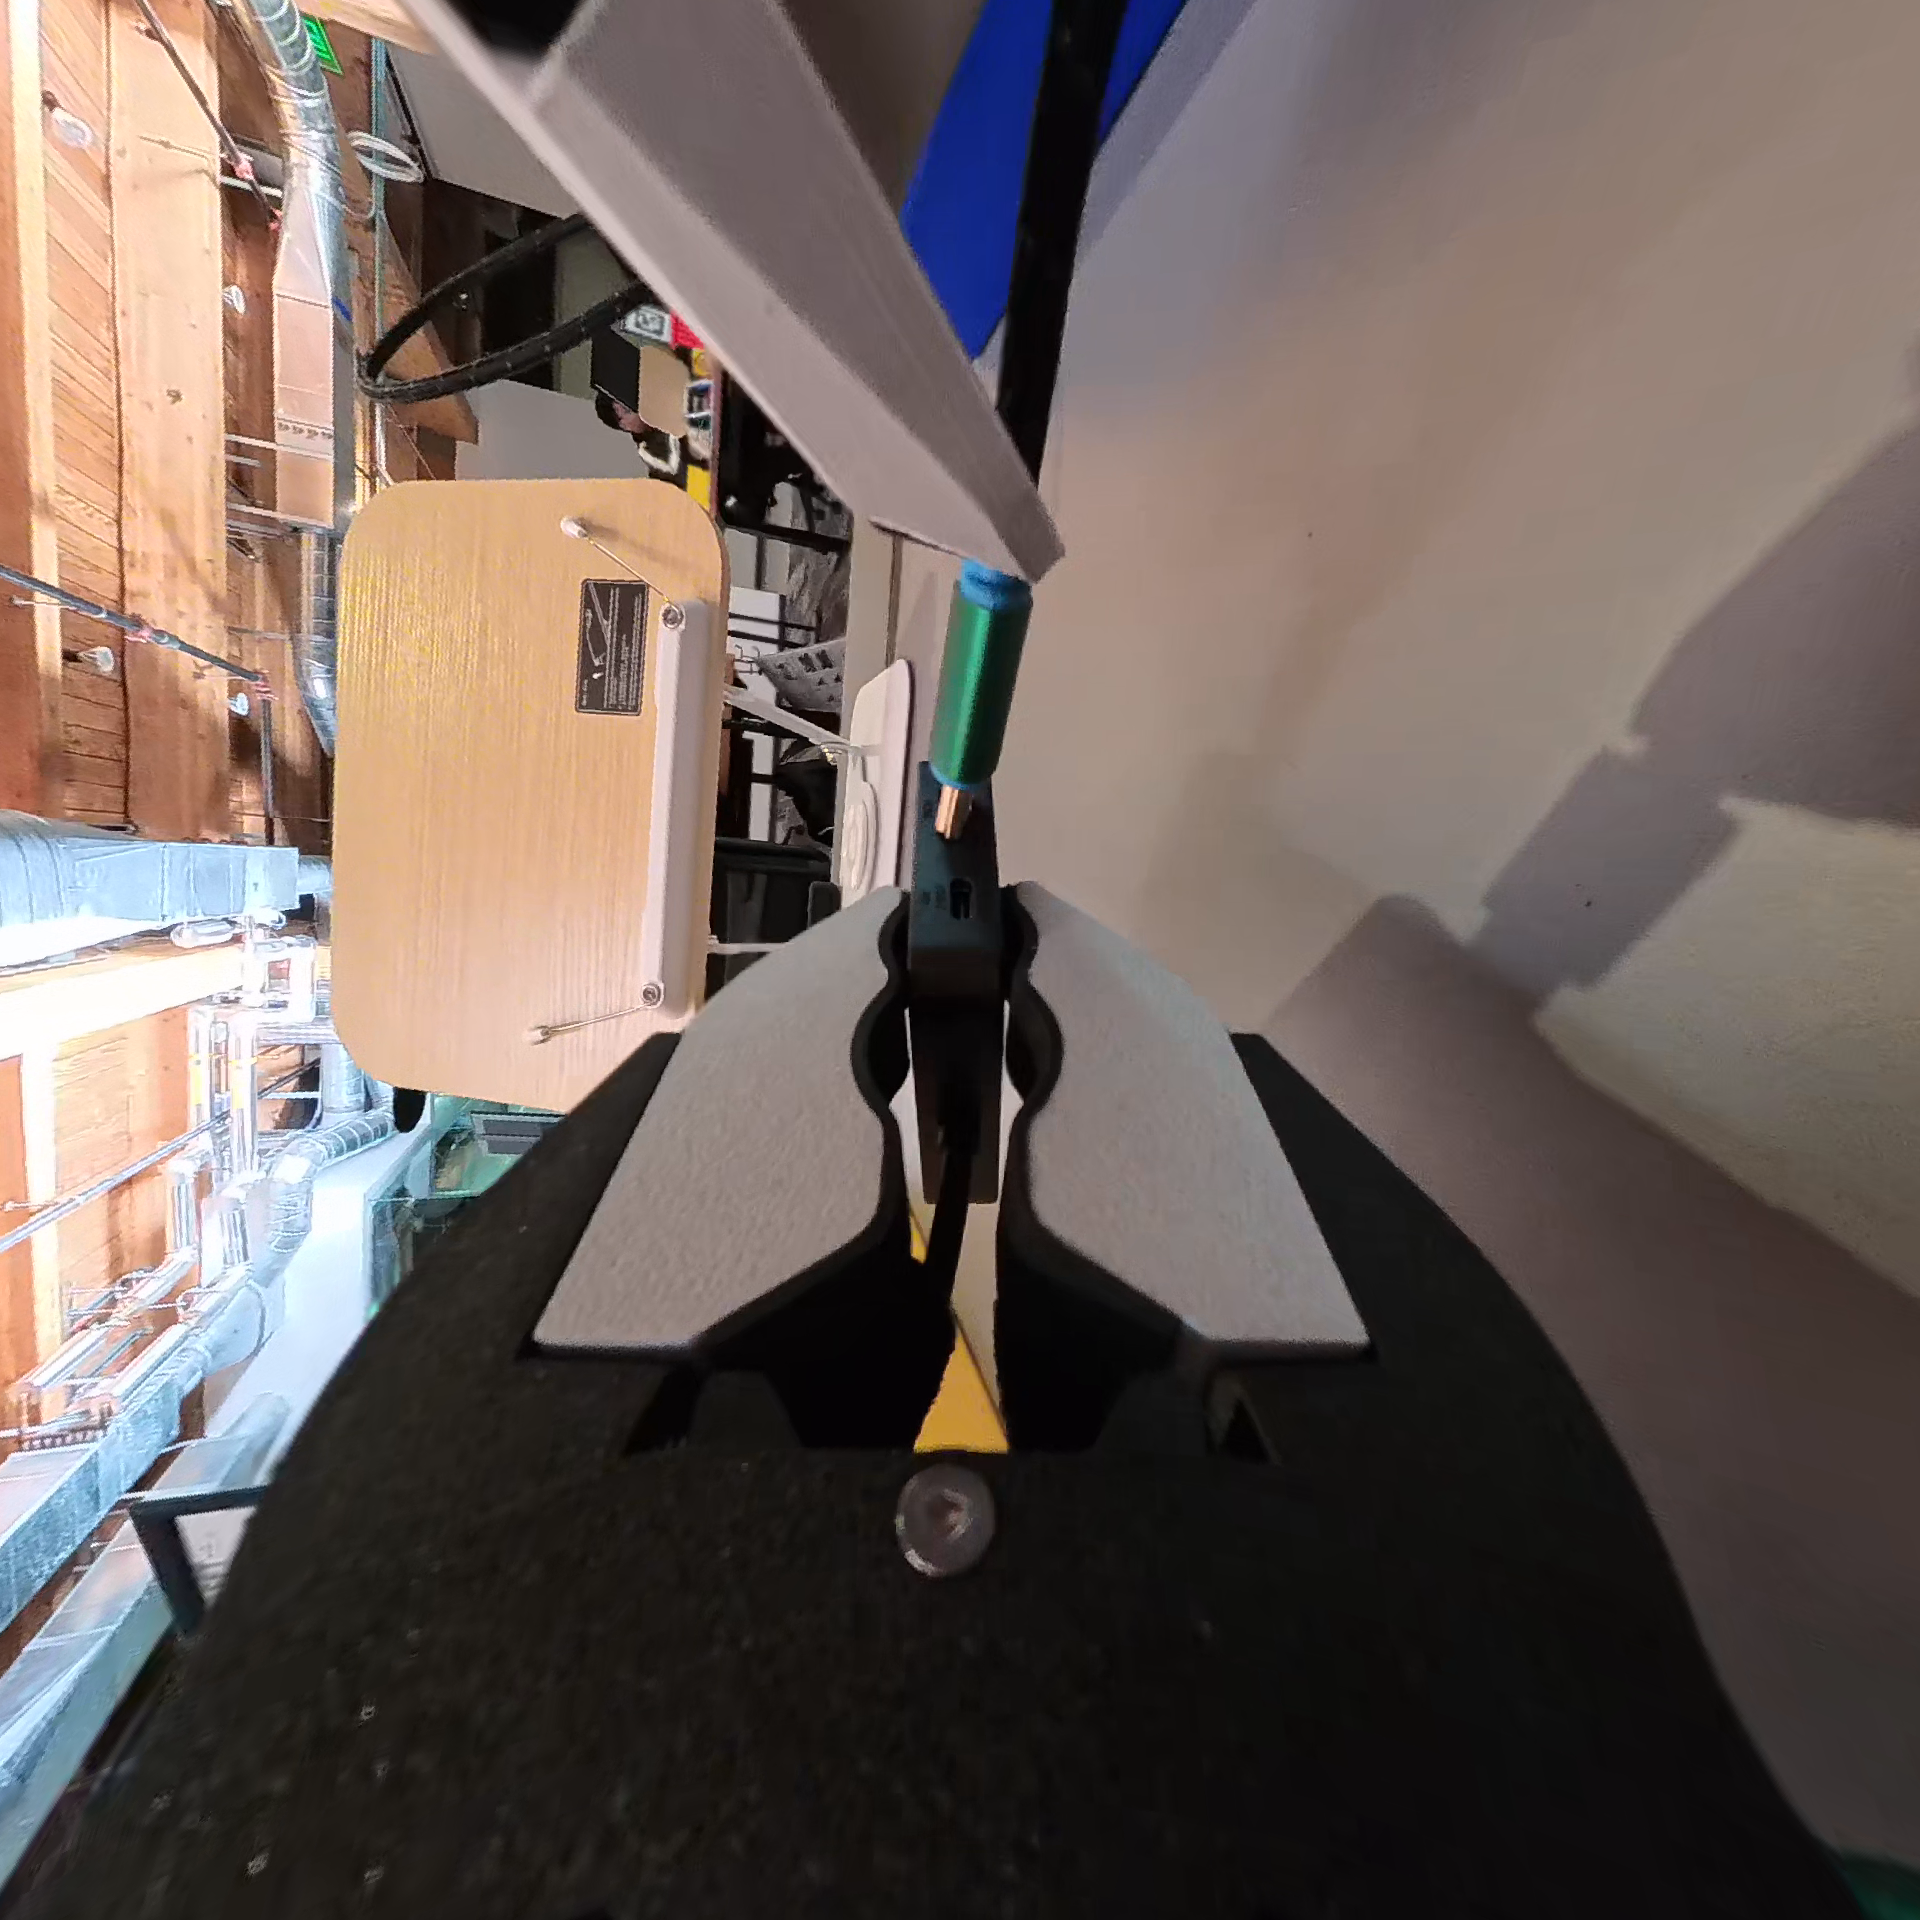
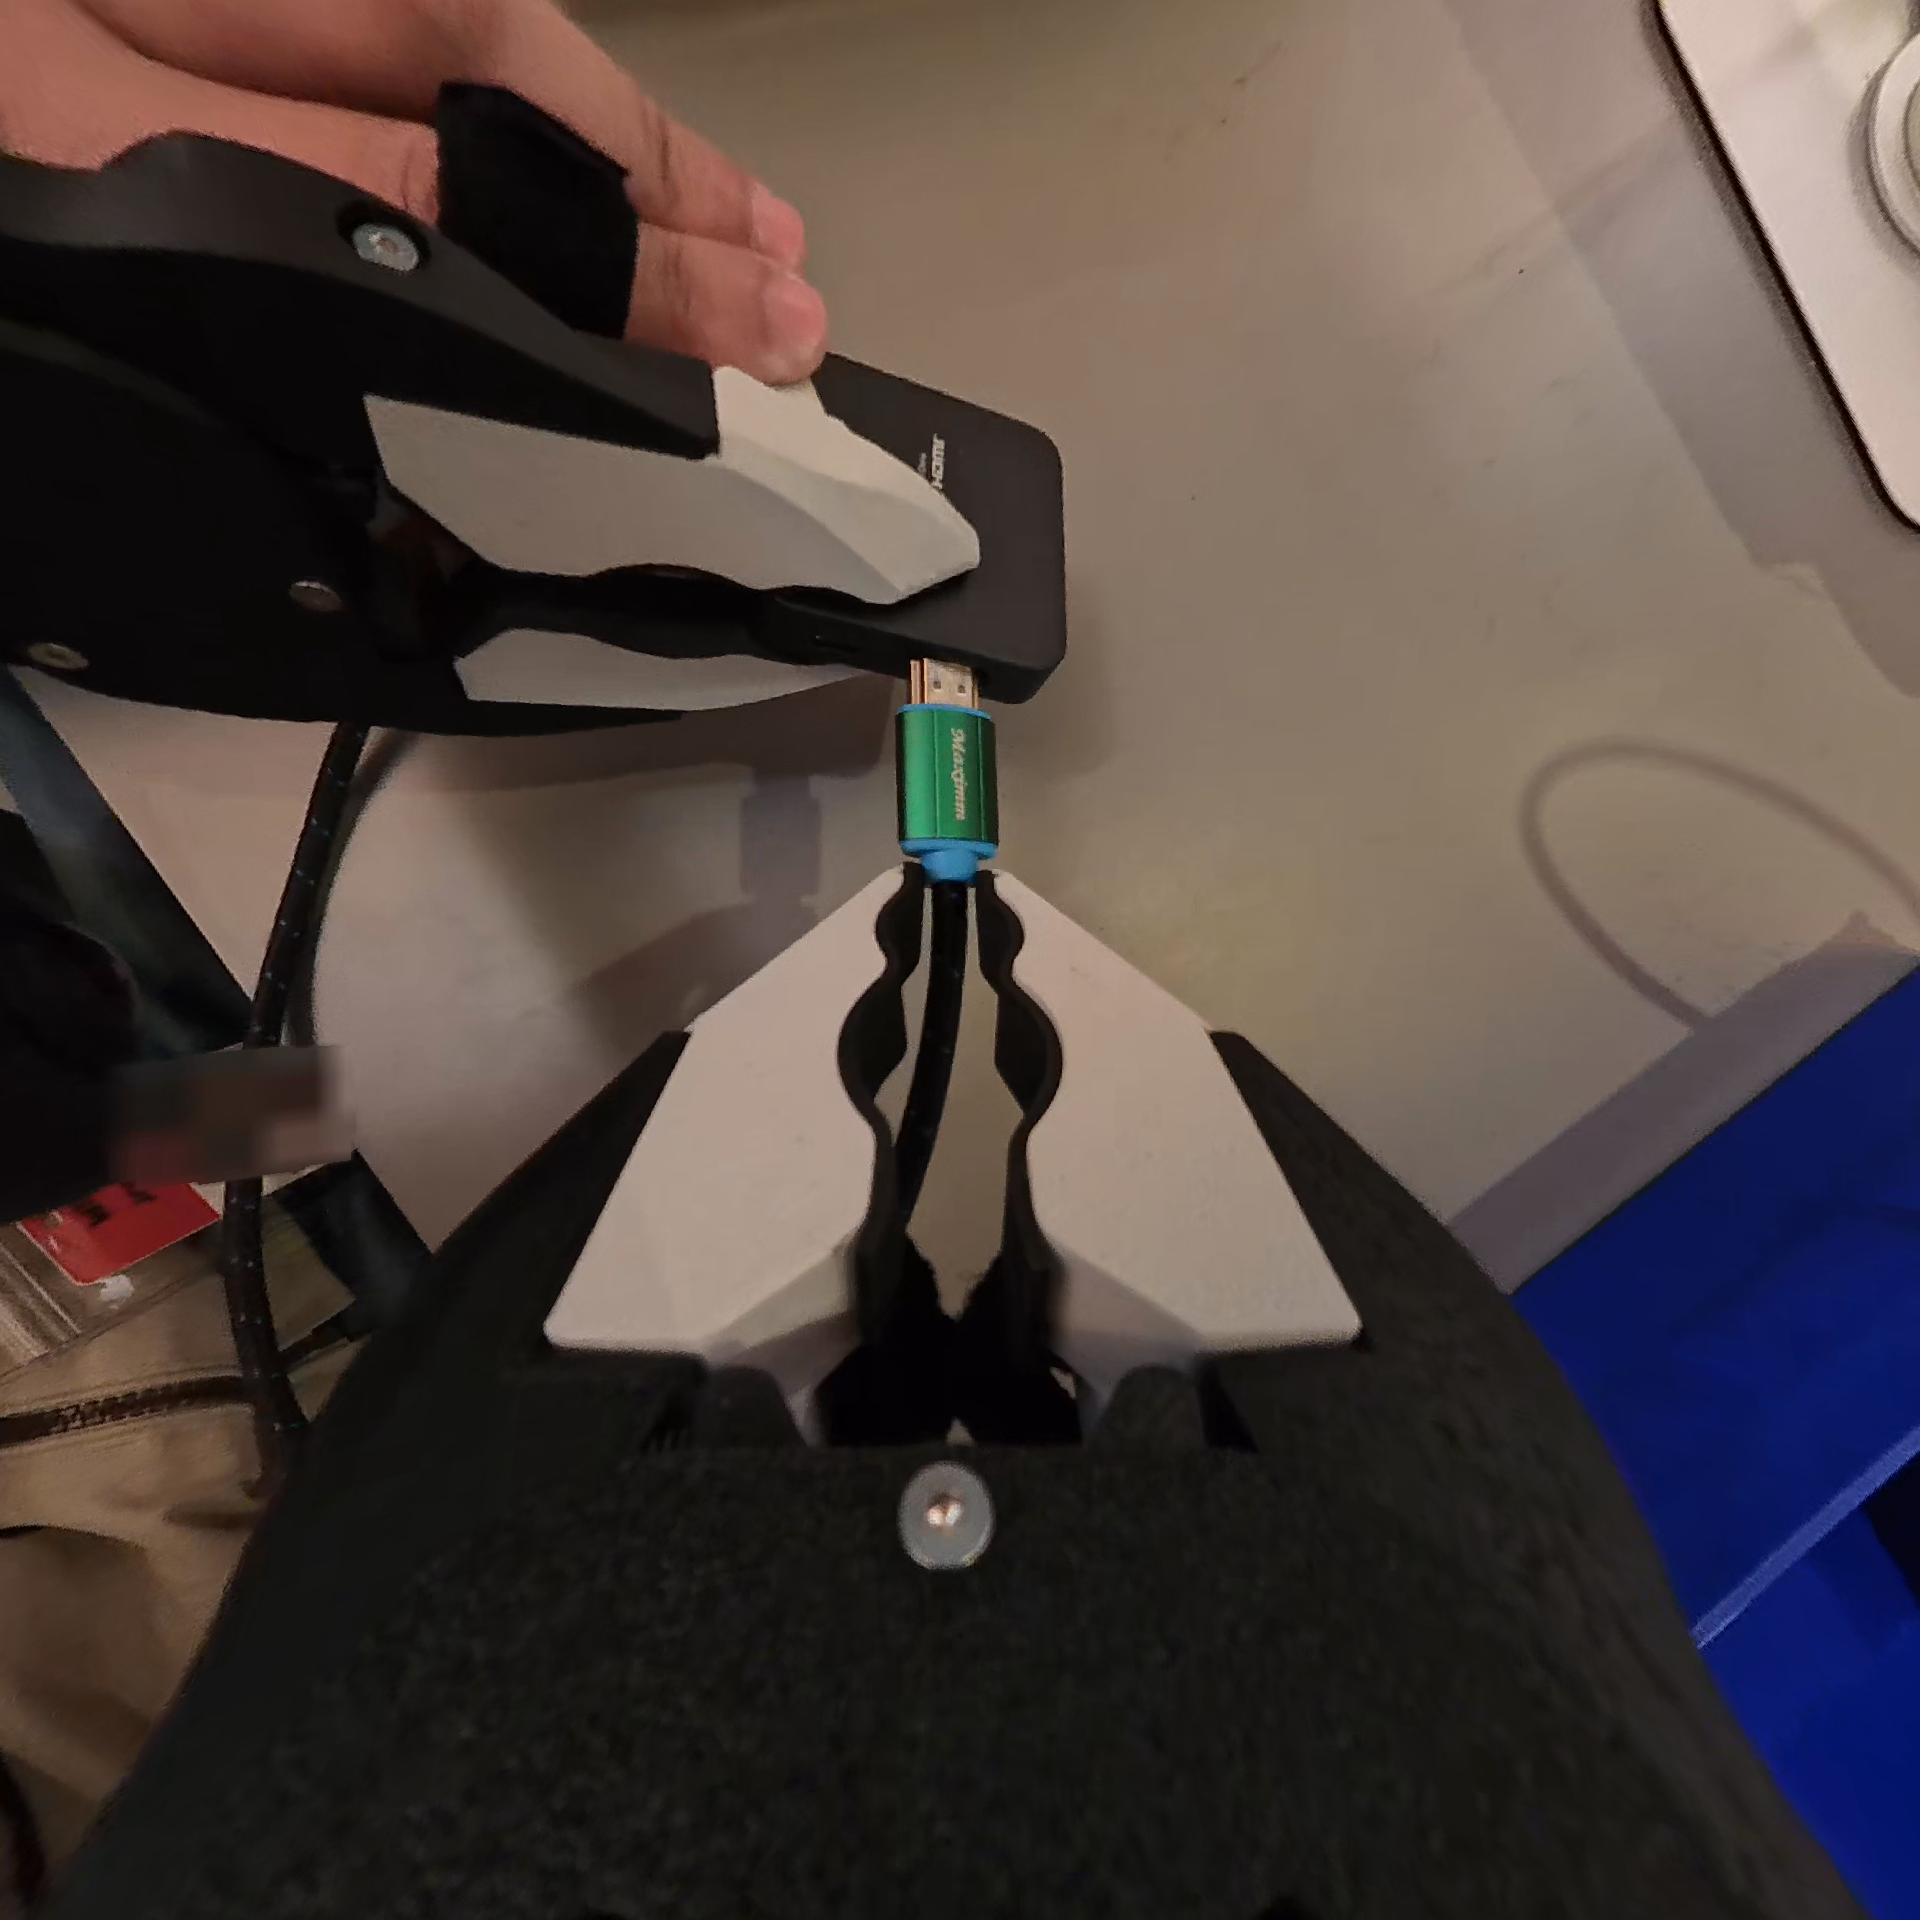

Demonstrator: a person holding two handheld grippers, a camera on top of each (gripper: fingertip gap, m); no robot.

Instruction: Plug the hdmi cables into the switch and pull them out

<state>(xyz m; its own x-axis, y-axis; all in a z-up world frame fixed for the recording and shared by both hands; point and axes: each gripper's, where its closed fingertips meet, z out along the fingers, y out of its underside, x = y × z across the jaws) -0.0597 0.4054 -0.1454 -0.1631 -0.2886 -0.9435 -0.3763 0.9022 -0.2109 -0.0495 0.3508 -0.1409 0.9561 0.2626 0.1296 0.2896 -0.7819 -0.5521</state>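
My left gripper (image 1: 956, 904) is shut on the flat black HDMI switch (image 1: 954, 914), held edge-on above the table. In the right wrist view the same gripper (image 2: 883, 613) clamps the switch (image 2: 987, 530) from the left, a hand behind it. My right gripper (image 2: 948, 881) is shut on the black braided cable (image 2: 935, 1018) just behind the green HDMI plug (image 2: 943, 781). The plug's gold tip (image 2: 943, 681) sits at the switch's port edge, mostly outside. The plug also shows in the left wrist view (image 1: 971, 686), its gold tip (image 1: 951, 816) against the switch.
A beige table (image 2: 1351, 520) lies below. A blue box (image 2: 1714, 1351) is at the right. A white object (image 2: 1808, 229) sits at the top right corner. A second black braided cable (image 2: 281, 987) hangs at left. A wooden board (image 1: 499, 790) stands beyond the table. There is about 6 cm between the tips of the two grippers.
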